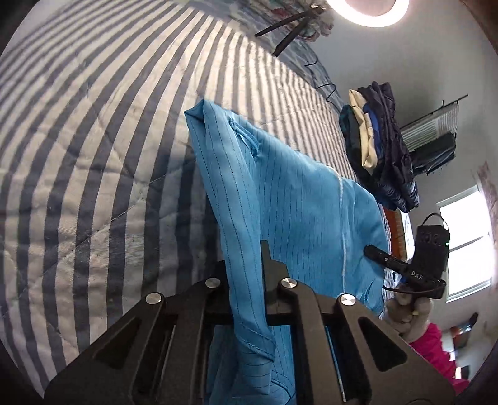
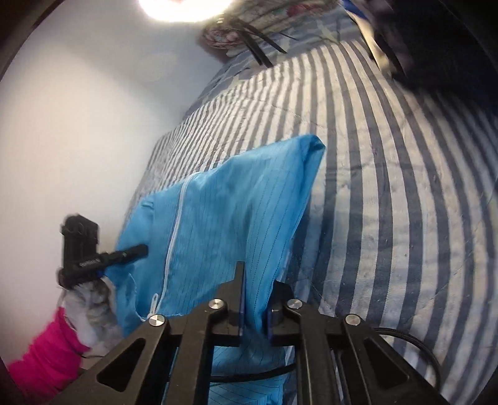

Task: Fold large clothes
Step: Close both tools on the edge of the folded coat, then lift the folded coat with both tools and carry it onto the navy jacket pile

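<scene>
bed: striped quilt (image 1: 93, 149), blue and white bands, fills most of both wrist views; some creases and stitch lines show
garment: large light-blue top (image 1: 295, 199) with thin dark pinstripes and a white zip down the front, lifted off the quilt and stretched between the two grippers; far folded edge hangs over the quilt, lower part drapes down under both tools
clothes pile: stack of folded clothes (image 1: 379, 140), dark navy, cream and blue pieces, sits on the quilt past the garment, well apart from it
wall: plain white wall (image 2: 77, 140) beside the bed, window seen in left wrist view
lamp: round bright ring light (image 1: 372, 9) at top edge, on thin dark tripod legs
sleeve: pink sleeve (image 2: 46, 345) with pale glove above it, holding the left tool as seen from the right wrist view
left gripper: left gripper (image 1: 249, 280) clamped tight on a bunched fold of the garment near its side edge; cloth runs up between the fingers
right gripper: right gripper (image 2: 255, 305) pinched closed on the garment's other side; cloth passes between the blue pads (image 2: 270, 324) and hangs below
cable: black cable (image 2: 414, 342) loops by the right tool, over the quilt
</scene>
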The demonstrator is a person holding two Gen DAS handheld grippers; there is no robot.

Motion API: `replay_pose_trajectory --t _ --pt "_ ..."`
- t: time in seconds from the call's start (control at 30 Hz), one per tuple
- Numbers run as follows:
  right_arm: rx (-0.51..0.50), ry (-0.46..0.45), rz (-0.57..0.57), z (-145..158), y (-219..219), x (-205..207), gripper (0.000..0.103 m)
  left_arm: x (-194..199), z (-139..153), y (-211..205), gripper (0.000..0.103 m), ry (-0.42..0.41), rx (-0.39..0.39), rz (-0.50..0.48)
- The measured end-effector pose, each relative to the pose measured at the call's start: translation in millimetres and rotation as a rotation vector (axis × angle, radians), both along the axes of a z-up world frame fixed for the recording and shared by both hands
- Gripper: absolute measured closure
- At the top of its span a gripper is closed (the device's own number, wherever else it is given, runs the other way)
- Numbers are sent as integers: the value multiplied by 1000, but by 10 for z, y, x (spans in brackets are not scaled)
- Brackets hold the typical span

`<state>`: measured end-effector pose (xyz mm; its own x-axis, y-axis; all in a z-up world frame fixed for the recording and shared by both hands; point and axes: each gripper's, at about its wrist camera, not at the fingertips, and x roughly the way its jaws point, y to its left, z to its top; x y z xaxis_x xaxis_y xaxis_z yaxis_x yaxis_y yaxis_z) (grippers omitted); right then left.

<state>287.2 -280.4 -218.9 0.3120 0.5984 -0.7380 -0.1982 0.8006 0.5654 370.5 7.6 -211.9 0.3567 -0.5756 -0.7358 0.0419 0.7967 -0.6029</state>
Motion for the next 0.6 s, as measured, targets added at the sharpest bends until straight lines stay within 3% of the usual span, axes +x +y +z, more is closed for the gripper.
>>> replay_pose_trajectory --t 0.2,0.6 --pt "-203 -142 55 546 263 -285 99 -207 396 -144 99 -106 84 -34" --pt "-468 -309 4 1457 190 -799 99 -482 1170 -627 100 -279 129 -117"
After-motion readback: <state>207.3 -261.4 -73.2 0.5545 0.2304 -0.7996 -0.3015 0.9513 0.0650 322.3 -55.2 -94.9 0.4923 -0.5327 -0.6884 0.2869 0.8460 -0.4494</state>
